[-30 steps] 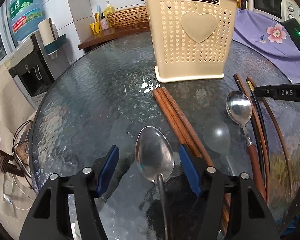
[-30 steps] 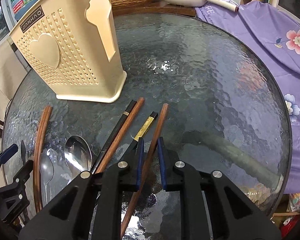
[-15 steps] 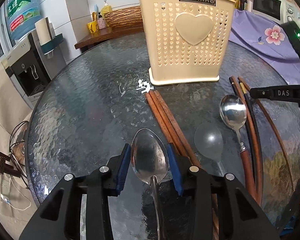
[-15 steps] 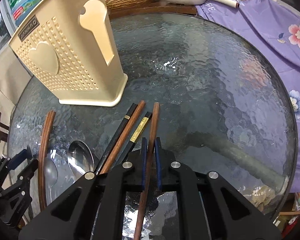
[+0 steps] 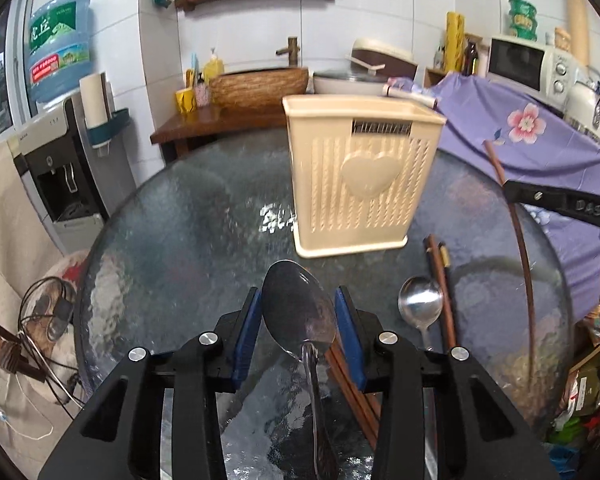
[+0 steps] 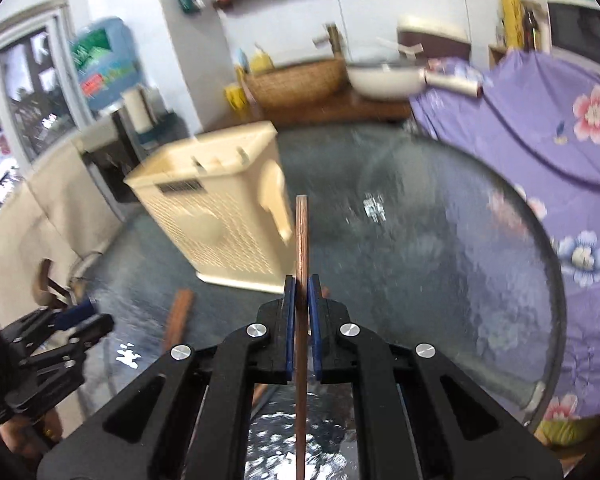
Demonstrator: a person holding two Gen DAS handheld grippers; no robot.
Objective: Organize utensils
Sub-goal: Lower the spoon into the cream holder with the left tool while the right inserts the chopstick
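The left gripper (image 5: 298,322) grips a spoon (image 5: 298,312) by its bowl between the blue pads, and the right gripper (image 6: 301,320) is clenched on a wooden chopstick (image 6: 301,240). Both are lifted above the glass table (image 5: 172,240). The cream holder (image 5: 360,176) stands behind them, and a second spoon (image 5: 419,306) with dark chopsticks (image 5: 440,276) lies on the glass near it.

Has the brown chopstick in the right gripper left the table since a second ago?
Yes. The brown chopstick, clamped in the right gripper, has risen off the glass table; its tip now shows beside the cream utensil holder.
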